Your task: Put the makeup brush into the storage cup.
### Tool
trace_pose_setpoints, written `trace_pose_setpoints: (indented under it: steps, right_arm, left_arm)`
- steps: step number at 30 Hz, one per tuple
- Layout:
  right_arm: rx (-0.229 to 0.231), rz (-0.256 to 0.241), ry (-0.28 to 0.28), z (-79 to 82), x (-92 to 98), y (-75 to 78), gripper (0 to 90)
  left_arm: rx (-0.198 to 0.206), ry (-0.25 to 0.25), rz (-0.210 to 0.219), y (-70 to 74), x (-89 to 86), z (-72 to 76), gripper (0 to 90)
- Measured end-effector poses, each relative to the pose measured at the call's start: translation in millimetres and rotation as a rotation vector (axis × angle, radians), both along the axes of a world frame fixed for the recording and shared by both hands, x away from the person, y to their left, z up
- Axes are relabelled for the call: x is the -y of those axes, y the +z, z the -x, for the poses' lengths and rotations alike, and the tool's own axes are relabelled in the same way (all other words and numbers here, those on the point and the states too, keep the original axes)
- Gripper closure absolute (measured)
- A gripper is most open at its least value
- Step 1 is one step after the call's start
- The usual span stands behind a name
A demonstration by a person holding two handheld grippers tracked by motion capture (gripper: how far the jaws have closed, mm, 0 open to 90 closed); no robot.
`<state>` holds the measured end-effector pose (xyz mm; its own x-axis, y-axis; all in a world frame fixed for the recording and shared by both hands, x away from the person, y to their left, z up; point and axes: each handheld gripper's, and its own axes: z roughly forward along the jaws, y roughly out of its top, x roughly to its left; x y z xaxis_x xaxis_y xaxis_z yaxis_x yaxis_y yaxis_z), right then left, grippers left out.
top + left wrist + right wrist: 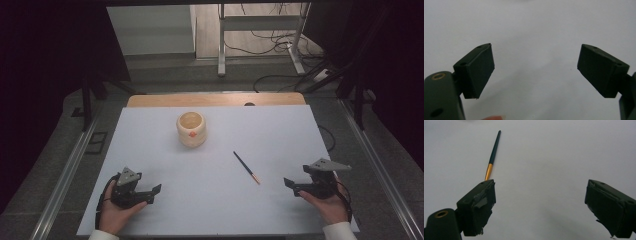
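Both hand-held grippers low, jaws apart: left hand-held gripper (150, 192), right hand-held gripper (291, 186) nr pencil (246, 167).

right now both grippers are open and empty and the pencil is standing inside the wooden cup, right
Not quite. Both the left gripper and the right gripper are open and empty, but the pencil lies flat on the table, apart from the wooden cup, as the high view shows.

white sheet (210, 165) | wooden tabletop edge (215, 100) | cables on floor (270, 42), perhaps power leads
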<state>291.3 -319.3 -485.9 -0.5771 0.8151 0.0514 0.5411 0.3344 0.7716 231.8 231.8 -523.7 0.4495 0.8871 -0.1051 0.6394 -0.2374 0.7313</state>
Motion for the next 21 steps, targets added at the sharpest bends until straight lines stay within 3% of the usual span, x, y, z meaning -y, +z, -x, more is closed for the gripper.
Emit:
trace_pose_setpoints:
  steps: [8, 21]
  right_arm:
    - [-0.007, 0.005, -0.002, -7.0, -14.2, 15.1, 12.6]
    - [-0.030, 0.039, 0.002, -6.4, -29.3, 22.5, 13.7]
  left_arm:
    - [0.006, -0.006, -0.015, -1.2, -1.5, -2.4, 15.2]
    - [0.028, -0.012, -0.041, -0.4, -2.2, -0.2, 16.2]
